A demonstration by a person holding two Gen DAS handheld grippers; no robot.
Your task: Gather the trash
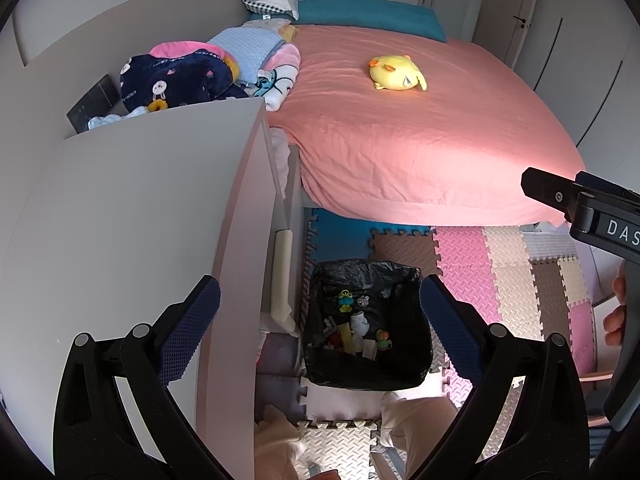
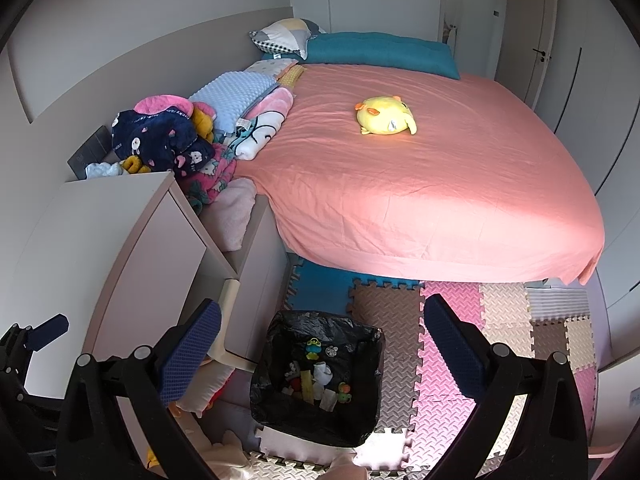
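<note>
- The bed [image 2: 440, 184] with its pink sheet fills the upper frame, from 10 to 3 o'clock.
- The black-lined trash bin [image 2: 276, 400] stands upright on the foam mat [image 2: 448, 360] at 6 o'clock, mouth upward, holding small litter.
- The left gripper [image 1: 320, 324] and right gripper [image 2: 322, 344] both gape wide, empty.

I see a bin [image 2: 360, 420] lined with thin black plastic that is shiny and crinkly. The floor mat [image 2: 448, 384] looks like soft foam with a bumpy pattern. The bed sheet [image 2: 440, 200] is pink cloth, matt and a bit wrinkled. The yellow toy [image 2: 386, 120] looks fuzzy and soft. My gripper pads [image 1: 188, 332] are blue and rough with tiny dots, on smooth black plastic arms. The cabinet [image 1: 140, 220] top is smooth and matt.
</note>
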